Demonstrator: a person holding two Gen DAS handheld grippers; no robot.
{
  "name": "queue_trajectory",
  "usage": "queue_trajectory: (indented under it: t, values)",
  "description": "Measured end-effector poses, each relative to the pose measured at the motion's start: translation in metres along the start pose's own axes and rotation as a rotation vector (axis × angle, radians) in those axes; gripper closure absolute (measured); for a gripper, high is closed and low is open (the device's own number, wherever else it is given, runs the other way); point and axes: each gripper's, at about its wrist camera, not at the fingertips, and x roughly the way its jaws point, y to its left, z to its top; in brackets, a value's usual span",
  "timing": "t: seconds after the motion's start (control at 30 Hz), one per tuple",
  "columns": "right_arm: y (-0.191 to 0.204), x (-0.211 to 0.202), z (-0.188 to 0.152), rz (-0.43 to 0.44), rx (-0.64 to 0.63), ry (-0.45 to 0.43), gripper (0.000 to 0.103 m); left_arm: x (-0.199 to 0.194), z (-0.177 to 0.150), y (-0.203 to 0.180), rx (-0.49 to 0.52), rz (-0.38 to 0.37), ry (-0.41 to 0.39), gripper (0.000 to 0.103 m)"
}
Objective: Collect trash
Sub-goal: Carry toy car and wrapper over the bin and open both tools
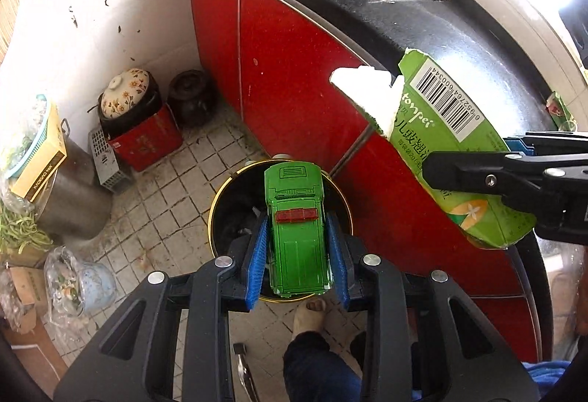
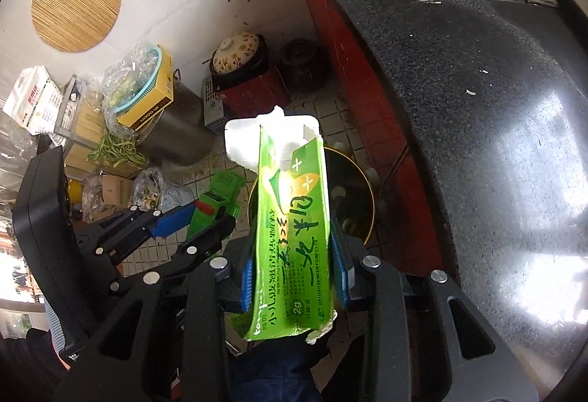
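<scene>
The green toy car (image 1: 297, 229) is right over the round black bin (image 1: 220, 214) on the floor. The left hand-held gripper (image 1: 298, 255) holds it tight, one blue pad on each side of the car. The car's long way runs the same way the fingers point — away from the gripper and down toward the bin. Its front end pokes out past the fingertips, over the open mouth of the bin.

The green box (image 2: 290, 229) is in the right hand-held gripper (image 2: 294, 273), pinched between its blue pads. The box is long and flat, and its long way also runs along the fingers. Its torn white end (image 2: 257, 137) points away from the gripper. From the right wrist view the bin (image 2: 352, 203) peeks out behind the box and a little to the side, so I think the box is near the bin but not quite over the middle.

The left one looks nearer to the drop, I think. It only needs to let go.

Beside the bin stand red cupboard doors (image 1: 279, 71) under the dark table (image 1: 441, 27). A person's foot (image 1: 310, 313) is on the tiles just by the bin.
</scene>
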Motion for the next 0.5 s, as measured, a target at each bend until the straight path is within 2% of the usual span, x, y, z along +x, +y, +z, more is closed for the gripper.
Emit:
queue_trajectory:
  t: [0.33, 0.37, 0.4, 0.43, 0.47, 0.5]
  values:
    - [0.007, 0.003, 0.009, -0.010, 0.015, 0.012, 0.066, 0.018, 0.008, 0.008, 0.005, -0.014, 0.029, 0.072]
    - [0.007, 0.003, 0.010, -0.017, 0.013, 0.010, 0.061, 0.019, 0.008, 0.008, 0.007, -0.008, 0.027, 0.066]
    - [0.008, 0.004, 0.012, -0.025, 0.012, 0.005, 0.051, 0.019, 0.009, 0.009, 0.005, -0.005, 0.023, 0.055]
    - [0.007, 0.003, 0.012, -0.027, 0.015, 0.001, 0.043, 0.018, 0.010, 0.009, 0.003, -0.004, 0.022, 0.048]
    - [0.007, 0.002, 0.012, -0.019, 0.019, -0.003, 0.041, 0.018, 0.011, 0.010, -0.007, -0.007, 0.013, 0.041]
    - [0.006, 0.002, 0.013, -0.019, 0.022, -0.004, 0.040, 0.018, 0.011, 0.011, -0.012, -0.008, 0.008, 0.040]
